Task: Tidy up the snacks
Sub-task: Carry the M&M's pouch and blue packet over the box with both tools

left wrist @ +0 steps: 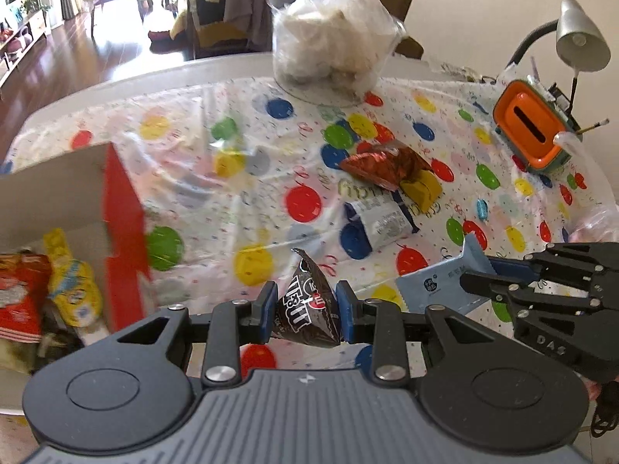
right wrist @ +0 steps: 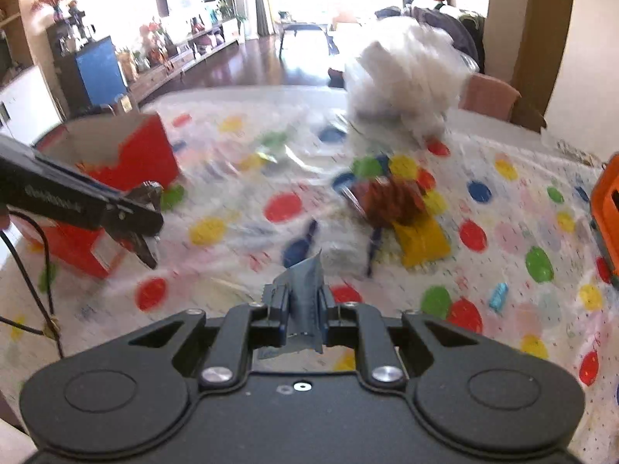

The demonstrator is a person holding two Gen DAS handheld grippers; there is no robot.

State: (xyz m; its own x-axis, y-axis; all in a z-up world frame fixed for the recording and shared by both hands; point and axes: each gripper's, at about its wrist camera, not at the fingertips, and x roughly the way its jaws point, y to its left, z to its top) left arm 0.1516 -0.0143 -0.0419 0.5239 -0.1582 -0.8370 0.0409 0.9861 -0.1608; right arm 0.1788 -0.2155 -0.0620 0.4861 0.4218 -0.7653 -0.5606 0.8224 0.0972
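Observation:
My left gripper (left wrist: pixel 305 305) is shut on a brown M&M's packet (left wrist: pixel 307 309), held above the table just right of the red cardboard box (left wrist: pixel 120 228). The box holds a red snack bag (left wrist: pixel 19 290) and a yellow one (left wrist: pixel 73 290). My right gripper (right wrist: pixel 303 309) is shut on a light blue packet (right wrist: pixel 303 294); it also shows in the left wrist view (left wrist: pixel 437 282). On the table lie a shiny red-brown bag (left wrist: pixel 387 164), a yellow packet (left wrist: pixel 421 189) and a white-blue packet (left wrist: pixel 379 224). The right wrist view shows the box (right wrist: pixel 131 162) at left.
A clear bag of white stuff (left wrist: pixel 332 38) stands at the back of the table. An orange box (left wrist: pixel 534 127) and a desk lamp (left wrist: pixel 580 34) stand at the far right. A balloon-print cloth (left wrist: pixel 232 178) covers the table.

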